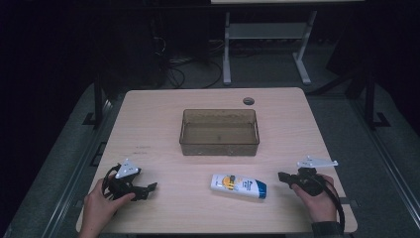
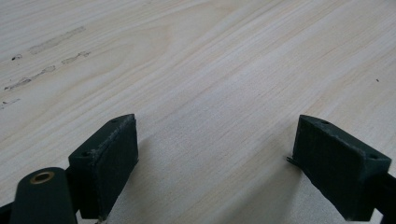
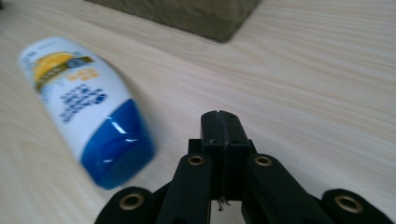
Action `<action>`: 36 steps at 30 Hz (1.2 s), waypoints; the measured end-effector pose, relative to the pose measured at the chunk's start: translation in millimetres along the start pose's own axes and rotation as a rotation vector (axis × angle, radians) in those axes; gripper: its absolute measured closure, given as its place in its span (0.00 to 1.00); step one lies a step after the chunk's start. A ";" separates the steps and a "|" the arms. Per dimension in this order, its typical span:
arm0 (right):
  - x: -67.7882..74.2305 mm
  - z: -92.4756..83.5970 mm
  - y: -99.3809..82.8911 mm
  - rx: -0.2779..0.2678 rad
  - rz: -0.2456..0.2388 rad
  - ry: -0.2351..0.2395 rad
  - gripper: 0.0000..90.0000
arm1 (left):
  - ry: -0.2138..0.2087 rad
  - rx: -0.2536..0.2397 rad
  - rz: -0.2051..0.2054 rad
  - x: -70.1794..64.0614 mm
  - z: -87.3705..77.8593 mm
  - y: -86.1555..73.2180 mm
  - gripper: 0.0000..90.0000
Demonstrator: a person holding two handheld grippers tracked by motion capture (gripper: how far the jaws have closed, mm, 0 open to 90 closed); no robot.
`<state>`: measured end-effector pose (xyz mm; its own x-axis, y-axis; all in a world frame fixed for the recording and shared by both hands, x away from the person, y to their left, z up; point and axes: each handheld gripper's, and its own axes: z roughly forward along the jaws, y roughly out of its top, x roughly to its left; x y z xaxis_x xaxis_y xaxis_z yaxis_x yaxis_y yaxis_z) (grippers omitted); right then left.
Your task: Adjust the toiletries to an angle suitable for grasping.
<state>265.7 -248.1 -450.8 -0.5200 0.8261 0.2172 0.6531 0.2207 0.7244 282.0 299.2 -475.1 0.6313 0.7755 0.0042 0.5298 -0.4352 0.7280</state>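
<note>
Right tool (image 3: 219, 122) pressed together, empty, just right of the shampoo bottle (image 1: 238, 186) lying on the desk (image 1: 158, 114); approach step. Next: spread it, straddle the bottle. Left tool (image 1: 141, 190) spread, idle.

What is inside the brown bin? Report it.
The brown translucent bin on the table looks empty: its bare floor shows in the high view. The strip behind its near wall is dim through the tinted plastic.

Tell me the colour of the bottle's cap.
The cap is blue, clearest in the right gripper view.
</note>
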 end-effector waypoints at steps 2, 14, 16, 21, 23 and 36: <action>1.3 -0.9 0.2 0.002 0.001 0.016 1.00 | 0.000 0.000 0.000 0.0 0.0 0.0 0.15; 23.5 -5.1 0.1 0.029 -0.030 0.123 1.00 | 0.000 0.000 0.000 0.0 0.0 0.0 0.15; 28.4 -5.6 -0.2 0.030 -0.044 0.147 1.00 | 0.000 0.000 -0.001 0.0 0.0 0.0 0.15; 39.4 -5.7 -1.8 0.032 -0.067 0.184 1.00 | 0.000 -0.001 -0.001 0.0 0.0 0.0 0.15; 45.9 -4.6 -1.7 0.040 -0.073 0.204 1.00 | -0.001 -0.001 -0.001 0.1 0.0 0.0 0.15; 52.3 8.9 -5.4 0.103 -0.103 0.209 1.00 | 0.000 -0.001 -0.001 0.0 0.0 0.0 0.15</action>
<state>239.9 -201.4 -449.2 -0.6821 0.6737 0.2842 0.6379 0.3582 0.6817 282.1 299.2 -475.1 0.6311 0.7757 0.0032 0.5300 -0.4342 0.7284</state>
